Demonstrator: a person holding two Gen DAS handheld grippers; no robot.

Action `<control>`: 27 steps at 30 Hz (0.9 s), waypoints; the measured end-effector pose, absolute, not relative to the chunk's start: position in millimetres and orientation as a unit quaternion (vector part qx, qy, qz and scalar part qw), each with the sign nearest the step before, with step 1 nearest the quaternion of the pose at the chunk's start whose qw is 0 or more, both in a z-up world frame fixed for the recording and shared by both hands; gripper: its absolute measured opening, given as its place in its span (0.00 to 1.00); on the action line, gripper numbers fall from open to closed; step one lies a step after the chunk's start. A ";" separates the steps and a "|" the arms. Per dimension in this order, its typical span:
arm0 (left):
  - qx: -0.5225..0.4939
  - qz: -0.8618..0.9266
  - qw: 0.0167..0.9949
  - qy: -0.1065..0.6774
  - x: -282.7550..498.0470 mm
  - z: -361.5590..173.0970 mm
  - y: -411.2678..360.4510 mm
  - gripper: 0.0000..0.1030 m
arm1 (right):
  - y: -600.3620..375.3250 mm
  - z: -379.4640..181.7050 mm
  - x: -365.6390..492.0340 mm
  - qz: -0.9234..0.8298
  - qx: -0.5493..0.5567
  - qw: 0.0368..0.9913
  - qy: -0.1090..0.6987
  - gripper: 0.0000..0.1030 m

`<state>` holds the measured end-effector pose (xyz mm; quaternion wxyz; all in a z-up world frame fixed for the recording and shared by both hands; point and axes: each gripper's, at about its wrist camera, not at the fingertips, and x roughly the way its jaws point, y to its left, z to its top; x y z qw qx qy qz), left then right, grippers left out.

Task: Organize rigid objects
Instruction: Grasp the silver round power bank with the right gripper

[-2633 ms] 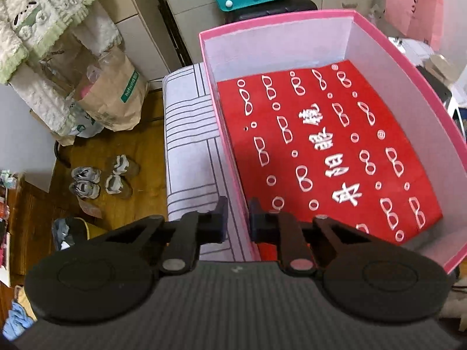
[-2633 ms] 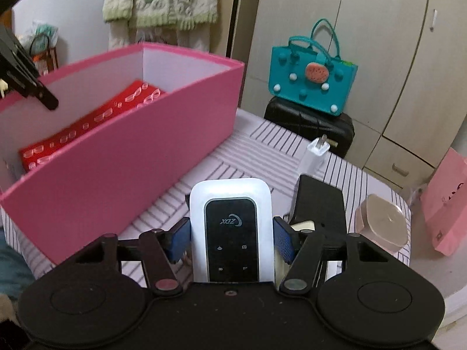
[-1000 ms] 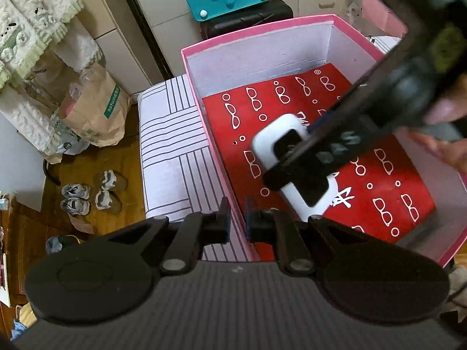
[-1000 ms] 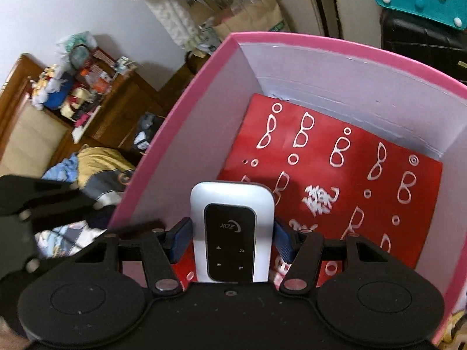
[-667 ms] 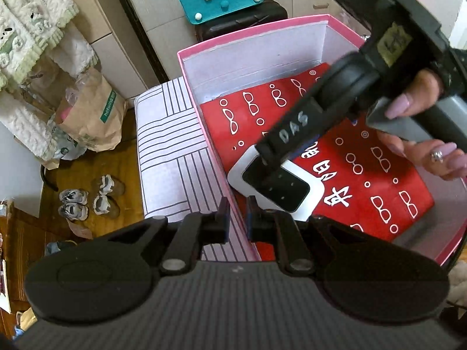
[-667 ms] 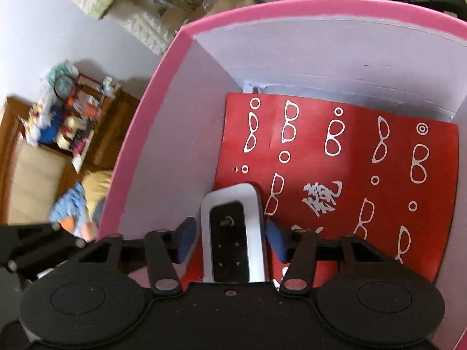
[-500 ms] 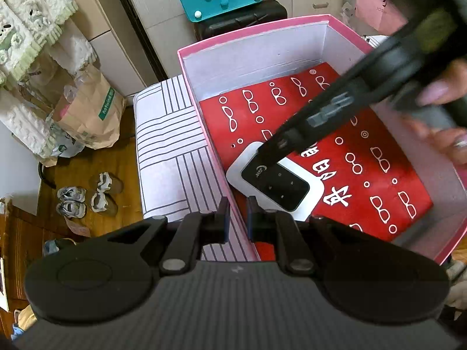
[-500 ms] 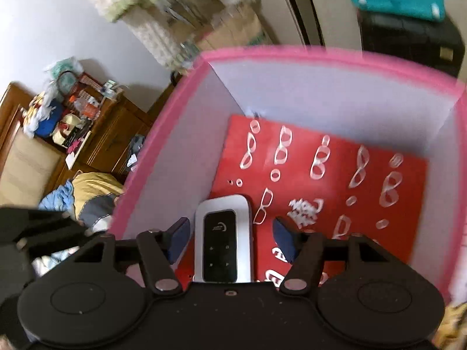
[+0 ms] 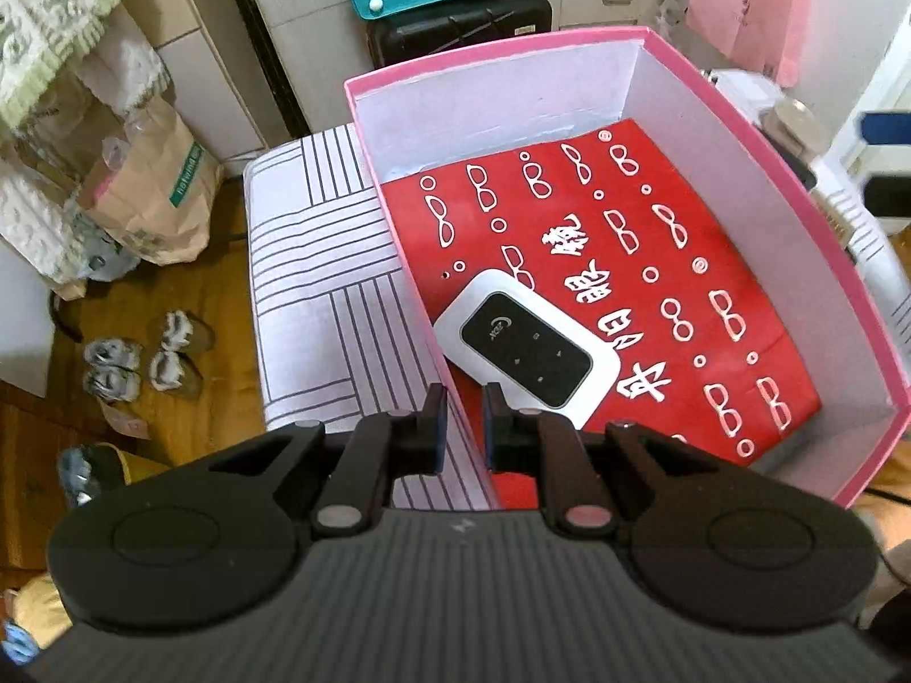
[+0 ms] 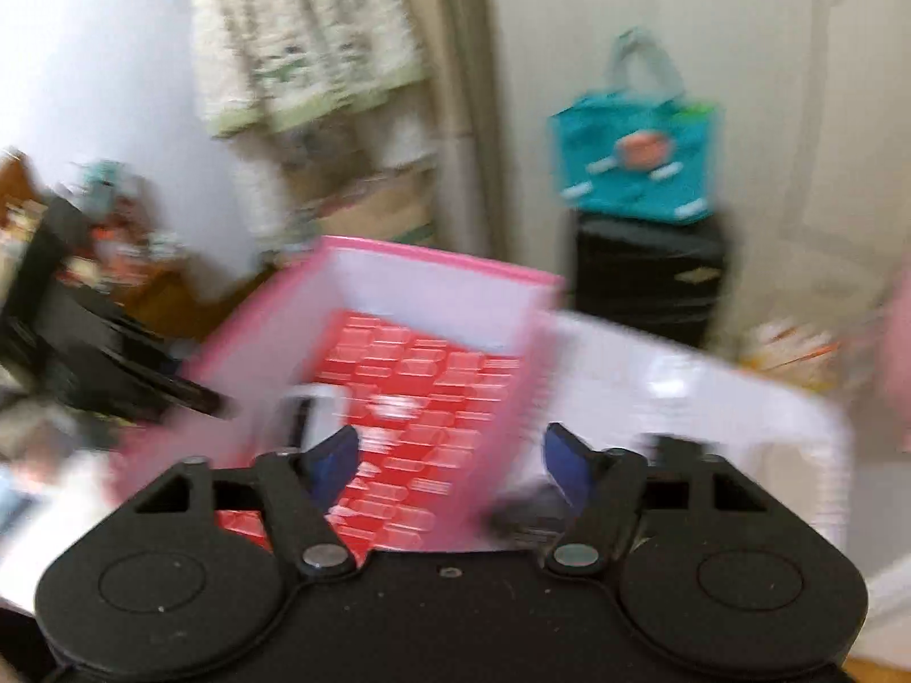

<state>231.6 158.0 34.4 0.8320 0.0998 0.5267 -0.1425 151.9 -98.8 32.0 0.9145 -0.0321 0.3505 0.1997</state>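
Pinching the pink box (image 9: 768, 148) wall, left claw (image 9: 460, 421); right claw (image 10: 450, 458) opening, empty.

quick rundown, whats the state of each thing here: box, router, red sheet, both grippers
pink box: open-topped, upright on the striped surface.
white pocket router: lying flat in the box, screen up, not held.
red sheet: flat on the box floor.
left gripper: shut on the box wall.
right gripper: opening, nothing between its jaws.
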 end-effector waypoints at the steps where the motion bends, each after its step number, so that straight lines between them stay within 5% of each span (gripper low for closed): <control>1: 0.095 -0.146 0.833 0.525 230.7 35.3 160.6 0.11 | -107.0 28.0 146.5 0.172 -0.048 0.922 0.343 0.82; 16: 0.080 -0.154 0.829 0.531 235.8 39.0 163.2 0.12 | -198.5 -43.8 160.0 0.036 -0.046 0.956 0.287 0.83; 27: 0.073 -0.158 0.829 0.532 240.7 38.8 166.8 0.12 | -248.5 -113.8 204.7 -0.006 0.004 0.942 0.336 0.83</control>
